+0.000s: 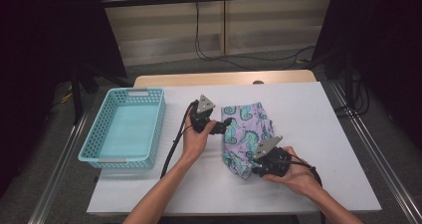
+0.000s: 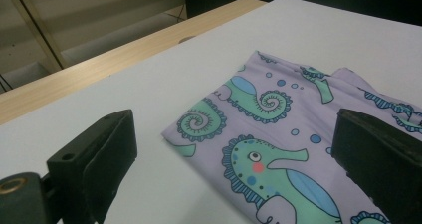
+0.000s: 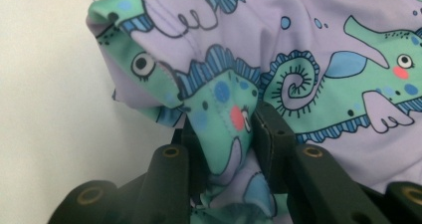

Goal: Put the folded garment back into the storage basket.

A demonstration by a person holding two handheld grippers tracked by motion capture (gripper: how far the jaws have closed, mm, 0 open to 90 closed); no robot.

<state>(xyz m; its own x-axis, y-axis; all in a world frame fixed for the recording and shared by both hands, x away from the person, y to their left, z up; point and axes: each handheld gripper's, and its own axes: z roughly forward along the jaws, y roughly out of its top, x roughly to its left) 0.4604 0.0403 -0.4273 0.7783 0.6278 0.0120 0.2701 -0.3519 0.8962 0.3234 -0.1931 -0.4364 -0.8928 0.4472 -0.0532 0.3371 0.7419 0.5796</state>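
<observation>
Two grippers work one piece of cloth, and the move ahead looks to turn on which end each one has. Nearest the person's edge of the white table (image 1: 318, 134), the right gripper (image 1: 255, 170) is clamped tight on the near corner of the seahorse-print cloth (image 1: 246, 134); its own view shows the jaws pinching a raised fold of fabric (image 3: 224, 129) between them. From there the cloth runs away across the table toward the far edge, its long axis roughly near-to-far, lying flat just right of the middle. Farther up, the left gripper (image 1: 230, 123) sits at the cloth's left edge near the far end, jaws spread wide and holding nothing, one jaw over bare table and the other over the print (image 2: 259, 159). So the free far corner lies closest to the left gripper, which I judge must close on it next. Well off toward the table's left edge stands the turquoise basket (image 1: 107, 129)
</observation>
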